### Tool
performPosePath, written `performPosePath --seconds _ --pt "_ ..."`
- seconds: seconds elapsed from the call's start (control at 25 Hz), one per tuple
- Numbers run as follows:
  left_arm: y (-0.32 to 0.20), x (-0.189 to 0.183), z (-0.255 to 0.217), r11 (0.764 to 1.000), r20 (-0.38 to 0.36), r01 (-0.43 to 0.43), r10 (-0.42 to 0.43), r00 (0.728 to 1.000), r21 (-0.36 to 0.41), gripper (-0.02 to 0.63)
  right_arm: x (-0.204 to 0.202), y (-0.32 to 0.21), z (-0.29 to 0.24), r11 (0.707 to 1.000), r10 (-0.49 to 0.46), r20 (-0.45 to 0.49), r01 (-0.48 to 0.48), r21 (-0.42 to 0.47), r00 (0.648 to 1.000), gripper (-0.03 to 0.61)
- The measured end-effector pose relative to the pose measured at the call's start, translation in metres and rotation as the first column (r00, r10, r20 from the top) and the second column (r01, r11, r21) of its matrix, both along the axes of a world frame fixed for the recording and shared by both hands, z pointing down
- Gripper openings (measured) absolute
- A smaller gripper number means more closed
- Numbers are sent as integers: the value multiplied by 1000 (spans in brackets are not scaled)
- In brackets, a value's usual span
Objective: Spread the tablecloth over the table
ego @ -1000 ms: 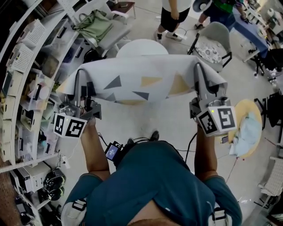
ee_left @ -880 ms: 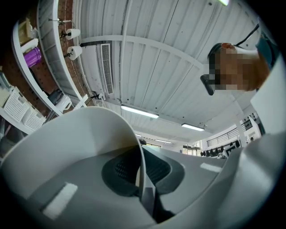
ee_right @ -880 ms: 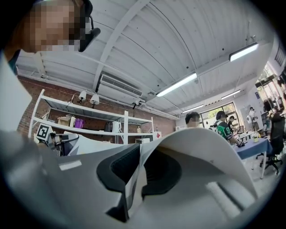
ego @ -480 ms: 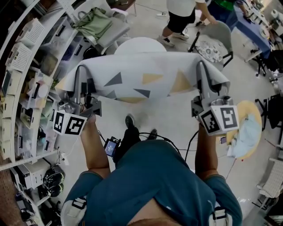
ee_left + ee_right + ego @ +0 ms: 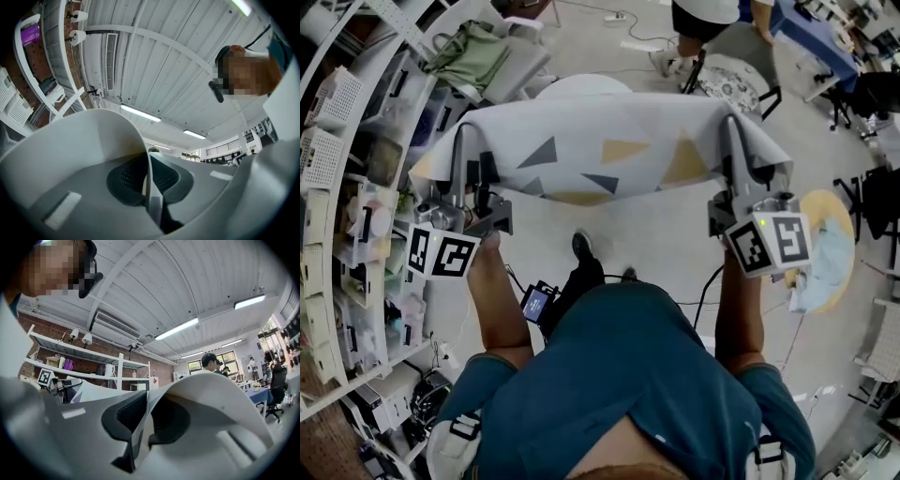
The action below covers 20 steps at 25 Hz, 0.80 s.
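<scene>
- Left gripper (image 5: 465, 141) is clamped hard on the cloth (image 5: 600, 150). In the left gripper view the jaws are pinched together, with only a thin fold of fabric between the dark pads (image 5: 124, 180).
- Right gripper (image 5: 734, 131) is doing the same. Its own view shows the jaws closed on a fold of the cloth (image 5: 211, 390), which rises out of the grip and curls away to the right.
- Each gripper has one end of the near edge, left end and right end, and the loose corners flop down on the outer side of each.
- The cloth is up in the air, pulled wide between the two grippers in front of the holder. It is white with grey and yellow triangles and sags a little along the near edge.
- Just beyond its far edge is the table (image 5: 581, 86), round and white. Only a curved strip of the top shows, because the cloth hides the rest. I cannot tell whether the two touch.
- One shoe (image 5: 581, 246) shows on the floor (image 5: 666, 234) under the raised cloth.
- Shelves (image 5: 356, 187) full of bins line the left side.
- A chair (image 5: 727, 84) with a patterned cushion stands to the upper right, next to a person (image 5: 703, 14).
</scene>
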<state>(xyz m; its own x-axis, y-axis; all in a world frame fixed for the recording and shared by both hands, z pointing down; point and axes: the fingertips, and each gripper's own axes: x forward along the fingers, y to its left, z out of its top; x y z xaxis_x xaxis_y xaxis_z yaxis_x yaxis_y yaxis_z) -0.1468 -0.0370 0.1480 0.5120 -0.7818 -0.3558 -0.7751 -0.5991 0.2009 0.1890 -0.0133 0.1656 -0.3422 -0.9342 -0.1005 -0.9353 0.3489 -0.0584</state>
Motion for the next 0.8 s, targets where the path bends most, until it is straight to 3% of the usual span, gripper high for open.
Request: performPosePath --seconds 0.48,0.8 --pt "-95 -35 -12 993 -12 -120 120 993 15 3 -39 -59 -14 993 114 2 -114 18 993 31" --pt "-132 -58 -12 987 -15 -163 163 987 18 3 -65 -83 -18 987 156 -12 -156 30 988 31"
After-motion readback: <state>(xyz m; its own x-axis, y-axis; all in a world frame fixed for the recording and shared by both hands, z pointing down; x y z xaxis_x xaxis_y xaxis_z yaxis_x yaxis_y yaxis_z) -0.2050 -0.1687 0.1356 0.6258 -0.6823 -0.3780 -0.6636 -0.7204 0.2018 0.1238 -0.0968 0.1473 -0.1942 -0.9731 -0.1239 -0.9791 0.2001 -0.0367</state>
